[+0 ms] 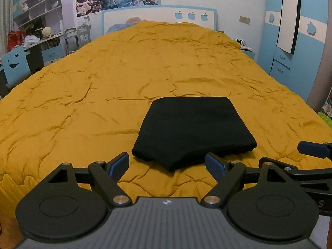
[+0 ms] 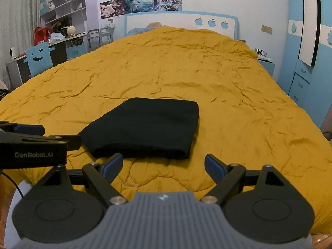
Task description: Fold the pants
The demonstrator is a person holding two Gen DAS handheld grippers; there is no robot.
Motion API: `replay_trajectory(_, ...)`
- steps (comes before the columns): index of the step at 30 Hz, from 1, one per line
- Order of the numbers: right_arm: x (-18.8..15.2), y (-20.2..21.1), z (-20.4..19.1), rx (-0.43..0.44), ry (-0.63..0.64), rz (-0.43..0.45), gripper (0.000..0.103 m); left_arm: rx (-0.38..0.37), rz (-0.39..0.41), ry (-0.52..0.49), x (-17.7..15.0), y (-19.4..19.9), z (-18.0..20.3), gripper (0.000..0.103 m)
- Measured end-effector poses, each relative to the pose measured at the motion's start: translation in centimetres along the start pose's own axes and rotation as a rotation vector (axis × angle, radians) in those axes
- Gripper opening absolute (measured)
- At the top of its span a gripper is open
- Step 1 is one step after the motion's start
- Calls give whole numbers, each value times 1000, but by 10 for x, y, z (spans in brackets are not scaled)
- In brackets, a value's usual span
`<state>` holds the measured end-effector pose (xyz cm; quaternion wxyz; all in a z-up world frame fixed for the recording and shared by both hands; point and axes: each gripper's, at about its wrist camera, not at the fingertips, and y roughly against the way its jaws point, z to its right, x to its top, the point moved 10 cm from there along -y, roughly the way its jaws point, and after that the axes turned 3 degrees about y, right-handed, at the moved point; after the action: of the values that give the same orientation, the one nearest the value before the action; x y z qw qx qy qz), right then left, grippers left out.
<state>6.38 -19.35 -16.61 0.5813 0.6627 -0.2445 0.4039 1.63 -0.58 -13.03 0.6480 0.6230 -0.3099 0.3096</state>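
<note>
We saw black pants (image 1: 194,130) folded flat on quilt (image 1: 83,95), long axis toward headboard (image 1: 159,18). Left gripper (image 1: 167,165), right gripper (image 2: 164,165) before pants, jaws wide, empty.

Bedroom: bed (image 1: 145,66), wardrobe (image 1: 294,47), shelves (image 2: 62,6)

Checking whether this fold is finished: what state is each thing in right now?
black pants: folded into a compact stack, lying flat on the quilt, held by neither gripper.
left gripper: open, empty, just short of the pants' near edge.
right gripper: open, empty, just short of the pants.
mustard quilt: spread over the bed, wrinkled.
wardrobe drawers: shut.
</note>
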Motion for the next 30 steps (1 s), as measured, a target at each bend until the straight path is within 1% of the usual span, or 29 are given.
replay_trajectory(24,1,-4,0,12,-9,-10,82,-2,6,-13,3,3,3,97)
replay_trajectory(30,-2,-7,0,26,-15,-28,82,-6,8,-21,5,5,3,97)
